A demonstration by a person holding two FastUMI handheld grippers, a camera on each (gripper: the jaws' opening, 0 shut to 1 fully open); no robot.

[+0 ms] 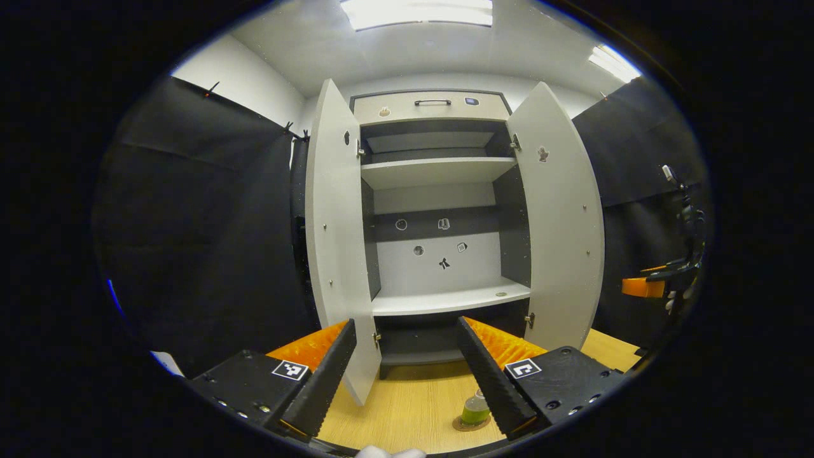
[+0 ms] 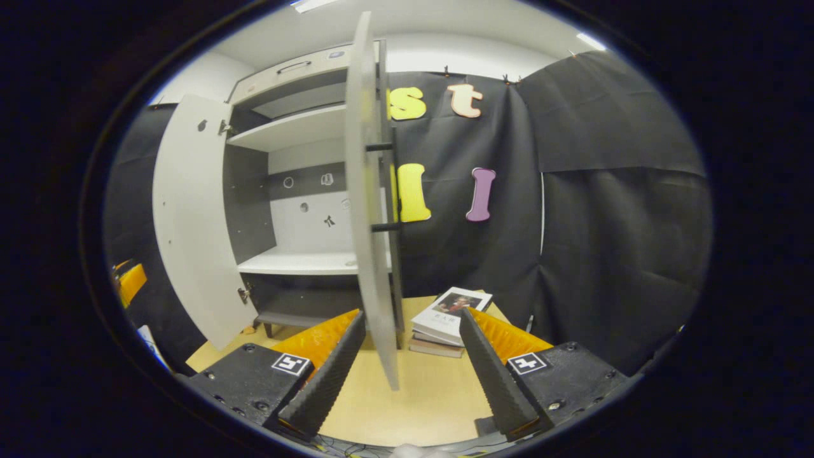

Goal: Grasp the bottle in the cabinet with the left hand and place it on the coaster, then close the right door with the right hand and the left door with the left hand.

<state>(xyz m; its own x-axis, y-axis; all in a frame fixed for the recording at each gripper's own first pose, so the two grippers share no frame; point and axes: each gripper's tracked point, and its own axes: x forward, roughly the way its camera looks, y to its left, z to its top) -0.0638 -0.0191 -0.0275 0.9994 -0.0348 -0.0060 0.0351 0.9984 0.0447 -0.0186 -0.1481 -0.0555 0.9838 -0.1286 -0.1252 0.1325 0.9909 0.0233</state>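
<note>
Your cabinet (image 1: 439,191) stands with both doors wide, its shelves bare; the bottle (image 1: 475,410) sits on the coaster (image 1: 470,425); your left gripper (image 1: 404,369) and right gripper (image 2: 407,362) both gape, holding nothing.

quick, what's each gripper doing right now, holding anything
Left gripper: open, holding nothing; the bottle stands on the coaster.
Right gripper: open, holding nothing; the right door edge is between its fingers.

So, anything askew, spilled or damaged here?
Nothing stands out. The bottle stands upright on the coaster, no spill. Both doors are open, hanging straight. Books lie stacked on the table.
</note>
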